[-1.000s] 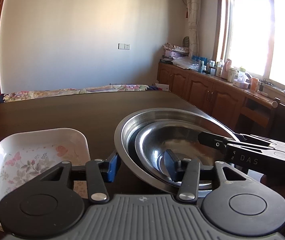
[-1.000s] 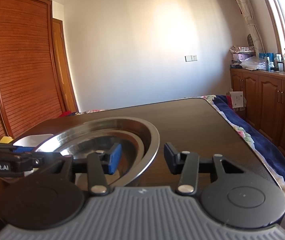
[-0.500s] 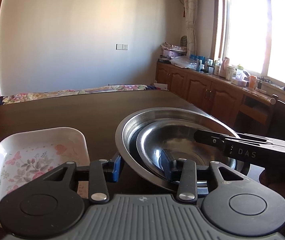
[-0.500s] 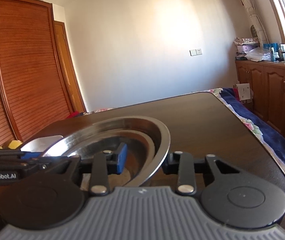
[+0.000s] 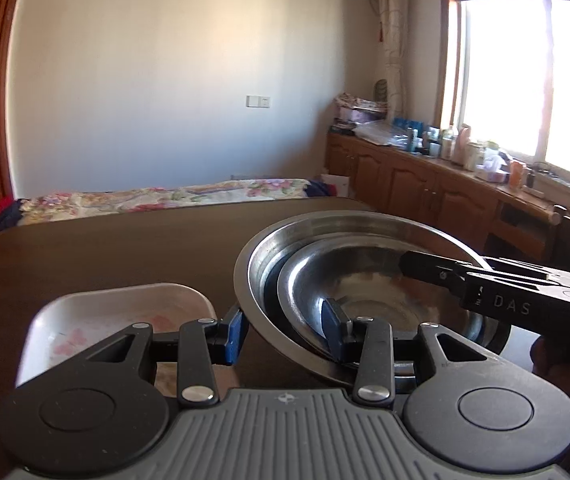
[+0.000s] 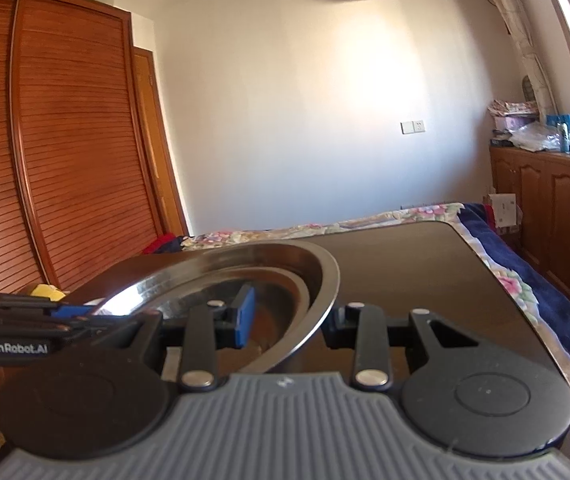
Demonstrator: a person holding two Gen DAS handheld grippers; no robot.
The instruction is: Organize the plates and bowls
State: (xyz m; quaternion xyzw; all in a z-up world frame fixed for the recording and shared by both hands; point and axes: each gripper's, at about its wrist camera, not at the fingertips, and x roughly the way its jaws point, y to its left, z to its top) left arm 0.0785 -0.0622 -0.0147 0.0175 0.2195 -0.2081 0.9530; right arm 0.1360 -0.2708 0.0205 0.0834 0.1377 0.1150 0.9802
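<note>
A large steel bowl [image 5: 349,220] holds a smaller steel bowl [image 5: 365,280] over the dark table [image 5: 105,248]. My left gripper [image 5: 283,330] is shut across the near left walls of both bowls, blue pad outside and the other finger inside the smaller bowl. In the right wrist view the large bowl [image 6: 285,256] sits tilted and raised. My right gripper [image 6: 291,320] is shut on its right rim, blue pad inside the bowl. A white floral dish [image 5: 125,304] lies on the table just left of the bowls.
Wooden cabinets [image 5: 425,184] topped with bottles run along the right wall under a bright window. A floral bedspread [image 5: 165,196] lies past the table's far edge. A slatted wardrobe [image 6: 65,160] stands at the left. Something yellow [image 6: 47,291] shows behind the bowl.
Both grippers' fingers have closed in on the bowl rim. The nested bowls have risen and tilted, and both views now sit higher above the table.
</note>
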